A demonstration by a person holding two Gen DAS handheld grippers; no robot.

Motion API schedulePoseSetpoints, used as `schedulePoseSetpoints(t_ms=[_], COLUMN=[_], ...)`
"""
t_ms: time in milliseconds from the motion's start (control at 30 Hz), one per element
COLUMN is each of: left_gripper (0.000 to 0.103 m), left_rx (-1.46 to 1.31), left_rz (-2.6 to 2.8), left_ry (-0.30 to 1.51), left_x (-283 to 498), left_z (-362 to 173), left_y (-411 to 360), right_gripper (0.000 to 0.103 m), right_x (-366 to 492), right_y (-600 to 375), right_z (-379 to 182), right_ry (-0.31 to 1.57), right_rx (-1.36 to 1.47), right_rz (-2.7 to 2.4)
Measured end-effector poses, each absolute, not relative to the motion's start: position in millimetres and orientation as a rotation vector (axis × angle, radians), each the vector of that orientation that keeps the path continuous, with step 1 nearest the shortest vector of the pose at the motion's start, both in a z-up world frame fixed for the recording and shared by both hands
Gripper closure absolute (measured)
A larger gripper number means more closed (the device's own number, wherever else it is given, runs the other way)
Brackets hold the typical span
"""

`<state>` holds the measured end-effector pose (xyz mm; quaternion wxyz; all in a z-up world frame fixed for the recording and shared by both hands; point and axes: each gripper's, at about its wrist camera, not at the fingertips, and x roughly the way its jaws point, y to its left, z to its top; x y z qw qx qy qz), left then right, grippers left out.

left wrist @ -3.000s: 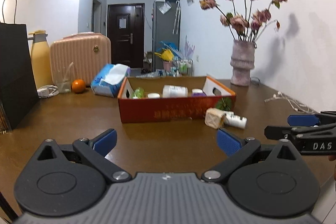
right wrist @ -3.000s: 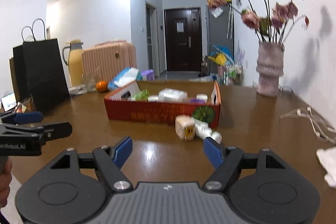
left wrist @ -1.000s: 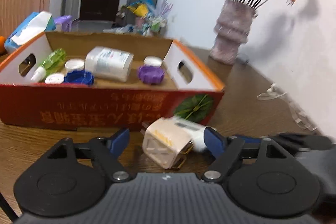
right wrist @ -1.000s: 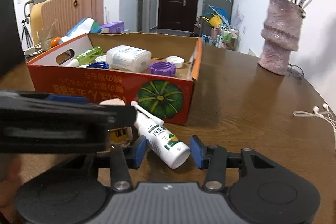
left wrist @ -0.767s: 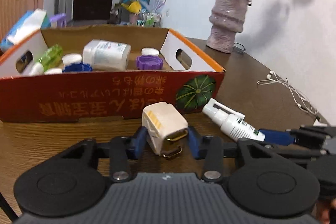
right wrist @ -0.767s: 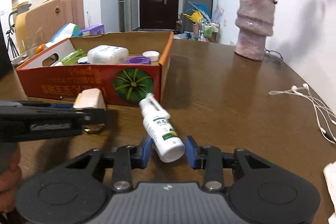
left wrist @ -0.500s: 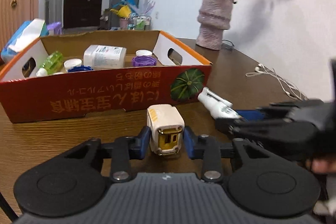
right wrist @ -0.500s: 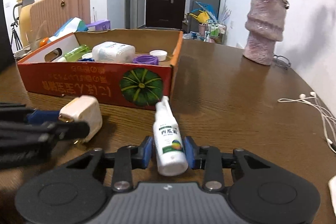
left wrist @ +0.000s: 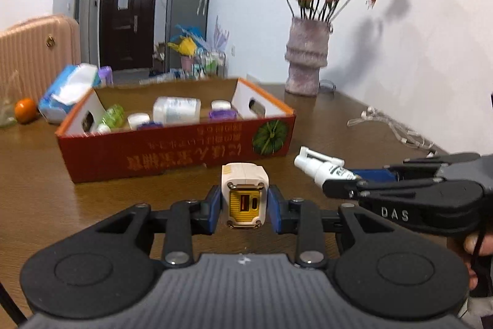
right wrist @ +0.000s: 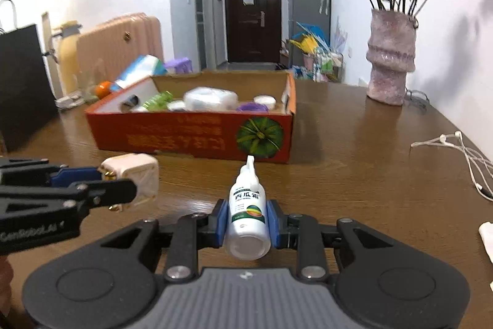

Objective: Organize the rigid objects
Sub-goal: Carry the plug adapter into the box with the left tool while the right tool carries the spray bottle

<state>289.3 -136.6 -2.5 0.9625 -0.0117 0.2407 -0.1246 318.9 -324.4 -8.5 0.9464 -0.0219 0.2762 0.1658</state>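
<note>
**Both hands full in front of the red box**

My left hand-held gripper (left wrist: 245, 206) is closed on a cream charger block (left wrist: 245, 193), its yellow port face turned toward the camera, blue pads pressed to both sides. My right hand-held gripper (right wrist: 247, 223) is clamped on a white spray bottle (right wrist: 248, 208), nozzle pointing ahead; the label carries Chinese characters and a rainbow roundel. Both items are held above the counter (right wrist: 354, 174), just short of the red cardboard box (left wrist: 175, 150).

The box front bears yellow Chinese lettering, upside down, and a green pumpkin picture. Inside lie a white bottle (left wrist: 177, 109), a purple cap (left wrist: 222, 113), a green bottle (left wrist: 113, 116) and small white caps. "DAS" reads on the right tool's side, "GenRobot.AI" on the left's.

The counter is brown wood. On it sit a pink vase (right wrist: 390, 57) of dried roses, white earphones (right wrist: 462, 150), a tissue pack (left wrist: 69, 91), an orange (left wrist: 25, 110) and a black bag (right wrist: 24, 88). A pink suitcase (right wrist: 120, 48) and dark door (right wrist: 252, 17) stand behind.
</note>
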Motion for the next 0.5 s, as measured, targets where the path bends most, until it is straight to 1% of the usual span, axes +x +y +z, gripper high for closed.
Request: schedulePoseSetpoints(t_ms=[267, 400, 500], left_gripper=[0.071, 0.071, 0.071], left_rx=[-0.057, -0.089, -0.099], left_rz=[-0.246, -0.249, -0.237], left_ry=[0.405, 0.389, 0.382], left_x=[266.6, 283.1, 307.6], left_z=[32.0, 45.4, 54.1], left_y=[-128.6, -119.7, -112.5], right_gripper=[0.076, 0.076, 0.076], right_x=[291.8, 306.7, 333.6], right_y=[-319.4, -315.7, -311.8], right_z=[29.1, 48.8, 62.5], right_ry=[0.461, 0.417, 0.407], right_rx=[-0.065, -0.101, -0.115], right_rz=[0.385, 0.412, 0.448])
